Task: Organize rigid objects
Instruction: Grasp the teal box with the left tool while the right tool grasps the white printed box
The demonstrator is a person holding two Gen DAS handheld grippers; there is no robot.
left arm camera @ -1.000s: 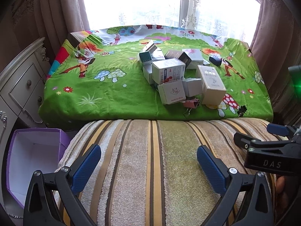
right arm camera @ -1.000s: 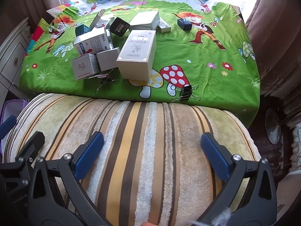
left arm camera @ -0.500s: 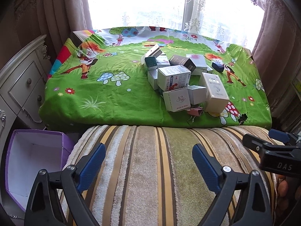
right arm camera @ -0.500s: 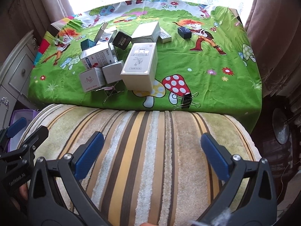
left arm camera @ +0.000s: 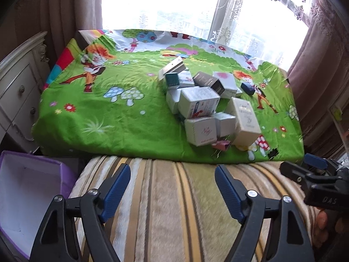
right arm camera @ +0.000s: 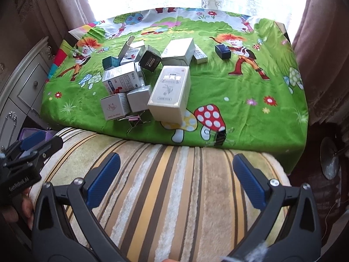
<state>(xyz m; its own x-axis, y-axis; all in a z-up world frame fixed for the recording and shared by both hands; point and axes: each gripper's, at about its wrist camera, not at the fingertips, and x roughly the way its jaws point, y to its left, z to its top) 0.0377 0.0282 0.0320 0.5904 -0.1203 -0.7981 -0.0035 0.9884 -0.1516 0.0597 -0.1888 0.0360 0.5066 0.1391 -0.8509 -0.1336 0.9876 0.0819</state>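
A heap of small cartons lies on the green cartoon cloth [left arm camera: 109, 126] [right arm camera: 250, 83]: a tall cream box [left arm camera: 245, 121] [right arm camera: 170, 92], a white box with red print [left arm camera: 201, 131] [right arm camera: 114, 108], a black box [right arm camera: 150, 60] and several others. A pink binder clip [left arm camera: 221, 145] [right arm camera: 134, 119] and a black binder clip [right arm camera: 220, 138] rest near the cloth's front edge. My left gripper [left arm camera: 172, 187] hovers over the striped cushion [left arm camera: 174, 207], its jaws closing with nothing between them. My right gripper [right arm camera: 176, 179] is open and holds nothing.
An open purple box [left arm camera: 28, 192] with a white inside stands low at the left of the cushion. A cream dresser [left arm camera: 17, 83] flanks the cloth on the left. Curtains and a bright window lie behind. A dark blue box [right arm camera: 222, 51] sits apart at the right.
Both views have pulled back and tilted up, so the cartons look farther and more window shows. The left gripper's fingers have drawn closer together. The right gripper's fingers stay equally wide.
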